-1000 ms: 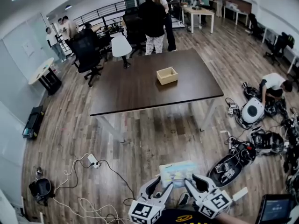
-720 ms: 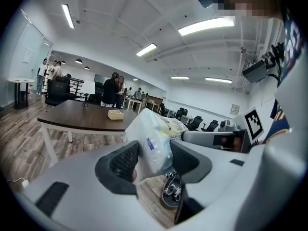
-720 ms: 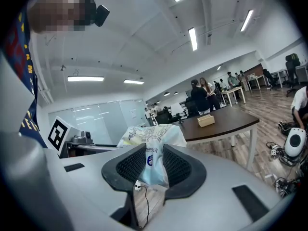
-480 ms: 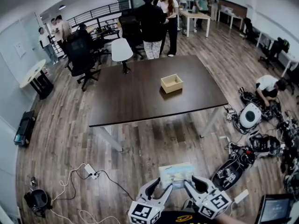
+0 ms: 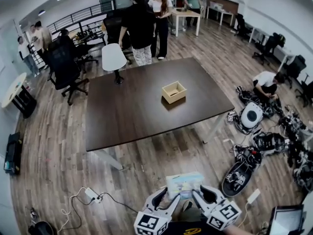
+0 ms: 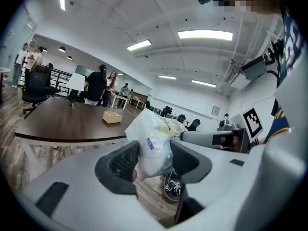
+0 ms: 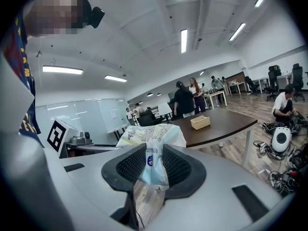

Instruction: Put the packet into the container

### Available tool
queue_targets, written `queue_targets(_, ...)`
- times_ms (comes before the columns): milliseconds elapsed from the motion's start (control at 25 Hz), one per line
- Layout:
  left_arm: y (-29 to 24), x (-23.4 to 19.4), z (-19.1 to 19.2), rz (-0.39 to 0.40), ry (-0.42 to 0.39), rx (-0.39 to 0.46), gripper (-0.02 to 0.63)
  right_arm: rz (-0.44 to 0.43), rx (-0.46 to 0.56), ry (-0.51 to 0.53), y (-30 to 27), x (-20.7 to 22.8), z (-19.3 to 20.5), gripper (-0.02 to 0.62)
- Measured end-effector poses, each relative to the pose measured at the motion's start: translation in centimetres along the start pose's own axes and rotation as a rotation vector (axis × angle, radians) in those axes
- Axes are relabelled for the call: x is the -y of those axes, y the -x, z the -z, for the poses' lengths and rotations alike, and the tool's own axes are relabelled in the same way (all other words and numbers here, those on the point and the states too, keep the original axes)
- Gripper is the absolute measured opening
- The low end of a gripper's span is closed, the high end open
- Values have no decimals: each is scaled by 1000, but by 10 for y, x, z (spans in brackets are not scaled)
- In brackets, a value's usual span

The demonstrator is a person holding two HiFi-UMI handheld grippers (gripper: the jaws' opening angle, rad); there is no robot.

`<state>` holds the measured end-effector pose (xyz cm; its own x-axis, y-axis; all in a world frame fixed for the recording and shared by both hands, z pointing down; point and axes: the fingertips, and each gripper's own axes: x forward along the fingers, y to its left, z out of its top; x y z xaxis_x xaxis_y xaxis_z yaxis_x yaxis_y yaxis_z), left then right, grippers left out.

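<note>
A pale plastic packet point(image 5: 184, 184) with light blue and yellow print hangs between both grippers at the bottom of the head view. My left gripper point(image 5: 167, 196) is shut on its left end, the packet point(image 6: 153, 146) squeezed between the black ribbed pads. My right gripper point(image 5: 198, 195) is shut on its right end, with the packet point(image 7: 152, 150) bulging above the jaws. The container, a small open wooden box point(image 5: 174, 91), sits on a dark brown table point(image 5: 132, 106) well ahead of me; the same box point(image 6: 112, 117) shows far off in the left gripper view, and the box point(image 7: 200, 122) in the right gripper view.
Two people point(image 5: 140, 26) stand at the table's far side beside a white chair point(image 5: 113, 58). A person point(image 5: 266, 80) crouches on the right among robot parts and cables point(image 5: 254, 148). A power strip with cords point(image 5: 91, 195) lies on the wooden floor at lower left.
The table and box have slid left and slightly down in the head view as I move across the room. Both grippers keep the same hold on the packet.
</note>
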<state>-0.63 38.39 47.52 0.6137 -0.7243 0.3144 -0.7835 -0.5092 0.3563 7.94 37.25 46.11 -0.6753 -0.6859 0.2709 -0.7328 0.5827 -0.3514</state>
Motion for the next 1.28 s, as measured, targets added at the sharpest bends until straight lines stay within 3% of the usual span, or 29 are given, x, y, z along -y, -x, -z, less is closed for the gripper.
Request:
queue_targets(240,-32,-24,-18,31,-9,-24,207,46,21,-35,-28,27,-13,115)
queue_targets(760,-137,-91,-98,-77,-73,-21,209,-84,80,-71,-133,118,-88,112)
queue_targets(1280,-217,-119,-143,-64,-76,0,216,-81,99,-73,-180,188,-136,106)
